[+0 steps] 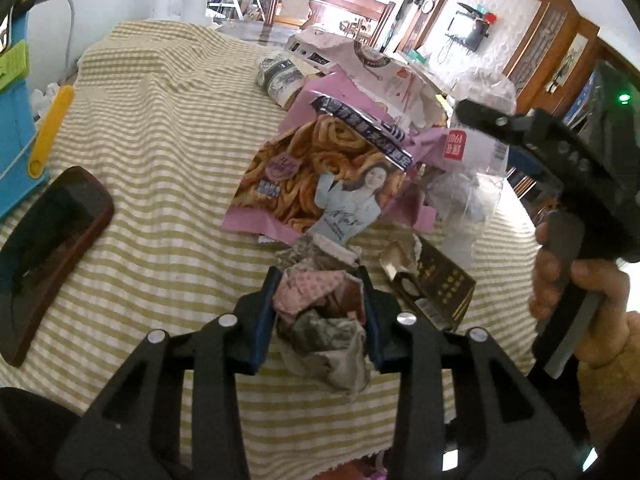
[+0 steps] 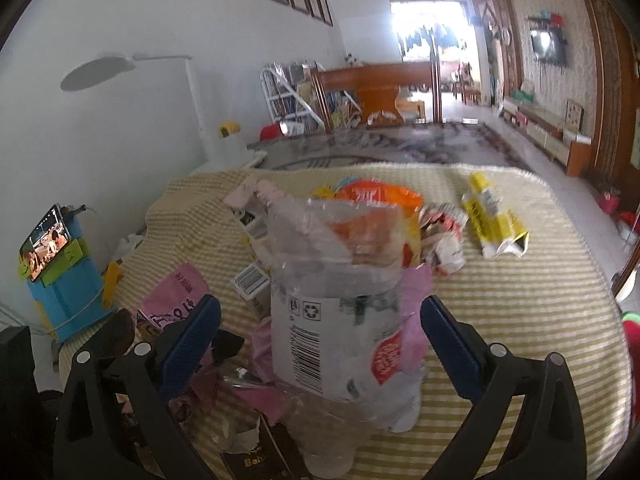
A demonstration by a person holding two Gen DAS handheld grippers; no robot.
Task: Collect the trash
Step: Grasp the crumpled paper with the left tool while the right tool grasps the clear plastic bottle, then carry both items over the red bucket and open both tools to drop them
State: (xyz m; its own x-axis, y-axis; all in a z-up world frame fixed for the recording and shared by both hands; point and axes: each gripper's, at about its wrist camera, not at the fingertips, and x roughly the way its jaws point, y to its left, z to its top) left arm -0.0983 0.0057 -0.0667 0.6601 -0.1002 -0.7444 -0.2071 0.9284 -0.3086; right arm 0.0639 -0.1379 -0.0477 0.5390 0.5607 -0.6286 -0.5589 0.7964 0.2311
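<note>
A crumpled paper wad (image 1: 320, 312) is being squeezed between the blue pads of the left gripper (image 1: 320, 300) at the lower centre of the left wrist view, so that one's clamped on trash, with the wad's tail hanging down below the jaws onto the striped tablecloth (image 1: 152, 128). Just above it in the frame, a pink snack bag (image 1: 316, 176) is lying flat, and a dark torn box (image 1: 436, 284) is sitting just to the right of the wad. At the left edge a dark phone-like slab (image 1: 52, 252) is resting on the cloth. Over on the right edge, the right gripper's handle is being held by a hand (image 1: 576, 300). In the right wrist view, the right gripper (image 2: 320, 340) is being held wide, and a clear plastic bag (image 2: 340, 300) stuffed with wrappers is standing upright between the fingers without being touched by either pad, though it's kinda blurry. Further back, at upper right of the cloth, a yellow wrapper (image 2: 494, 216) and a crumpled red-and-white paper (image 2: 444, 236) are lying near each other. A blue stand (image 2: 64, 280) with a lit phone on top is being seen at the left.
</note>
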